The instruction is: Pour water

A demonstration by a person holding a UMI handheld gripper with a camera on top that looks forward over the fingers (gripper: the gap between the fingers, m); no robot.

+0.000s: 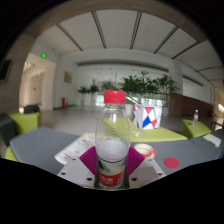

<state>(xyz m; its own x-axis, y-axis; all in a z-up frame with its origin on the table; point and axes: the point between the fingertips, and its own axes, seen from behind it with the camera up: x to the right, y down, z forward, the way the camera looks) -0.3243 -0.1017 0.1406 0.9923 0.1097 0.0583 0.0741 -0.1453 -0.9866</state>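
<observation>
Gripper (112,172) fingers stand at either side of one bottle (112,140), with the magenta pads (90,160) close against its lower part; whether both press on it cannot be told, since the bottle hides the inner faces.

Taking the bottle as the landmark and going from large to small: behind and above it spreads a wide hall with a panelled ceiling (120,30) and a pale floor. Under and around it lies one grey table (45,148), its surface running out to both sides. Far behind the bottle a row of green plants (135,85) stands along the back of the hall. Yellow-green chairs, three that can be counted, sit around the table: one to the bottle's left (25,121), one behind and to its right (165,133), one farther right (197,128). Just left of the bottle a white sheet of paper (73,151) lies on the table.

The bottle itself is clear plastic, upright, with one red cap (115,97) and a white label with red near its base; water fills only its lower part.

Just right of the bottle sits one small cup (144,151), pale with a reddish rim. Farther right lies one small red disc (171,162) flat on the table.
</observation>
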